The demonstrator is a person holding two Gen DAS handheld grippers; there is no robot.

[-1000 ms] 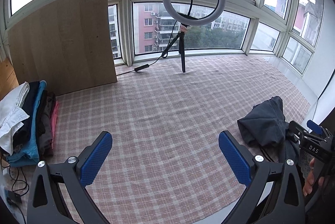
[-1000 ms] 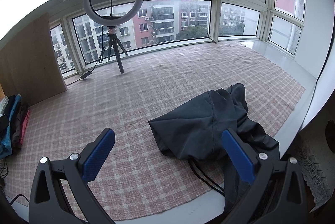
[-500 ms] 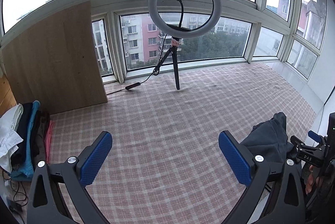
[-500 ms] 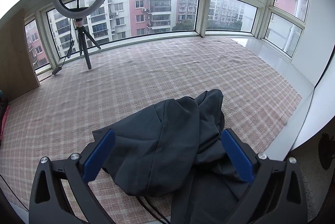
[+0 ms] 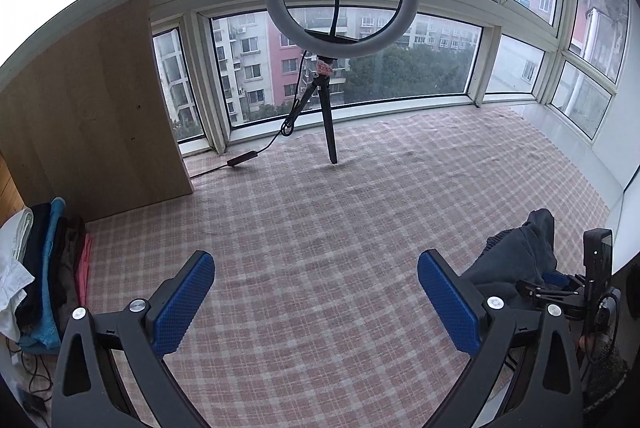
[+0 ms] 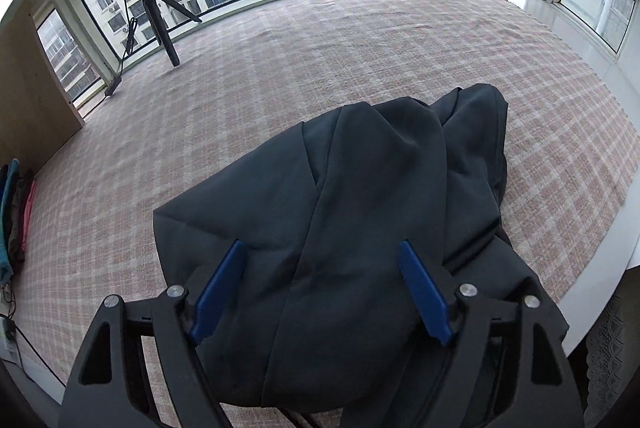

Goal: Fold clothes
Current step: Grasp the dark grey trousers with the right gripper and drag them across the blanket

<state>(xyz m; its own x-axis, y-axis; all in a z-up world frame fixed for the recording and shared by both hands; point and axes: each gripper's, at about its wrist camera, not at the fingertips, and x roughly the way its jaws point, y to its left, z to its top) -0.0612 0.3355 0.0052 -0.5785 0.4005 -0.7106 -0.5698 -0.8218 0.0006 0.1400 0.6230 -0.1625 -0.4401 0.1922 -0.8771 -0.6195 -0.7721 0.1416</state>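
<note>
A crumpled dark grey garment [image 6: 360, 212] lies on the checked pink cloth [image 6: 280, 68] near its right front corner. My right gripper [image 6: 320, 292] hangs open just over the garment's near part, its blue pads on either side of a fold, nothing clamped. In the left wrist view the same garment [image 5: 516, 256] shows at the lower right, partly behind the right-hand tool [image 5: 576, 292]. My left gripper [image 5: 316, 300] is open above bare checked cloth [image 5: 320, 220], well left of the garment.
A ring light on a tripod [image 5: 340, 12] stands at the back by the windows, its cable [image 5: 244, 160] trailing left. A wooden board [image 5: 88, 116] leans at the left. A pile of clothes [image 5: 36, 268] lies at the left edge. The cloth's right edge meets a white ledge [image 6: 592, 276].
My right gripper has dropped and moved in close over the dark garment, which now fills its view. The left gripper has tilted up slightly and stays open.
</note>
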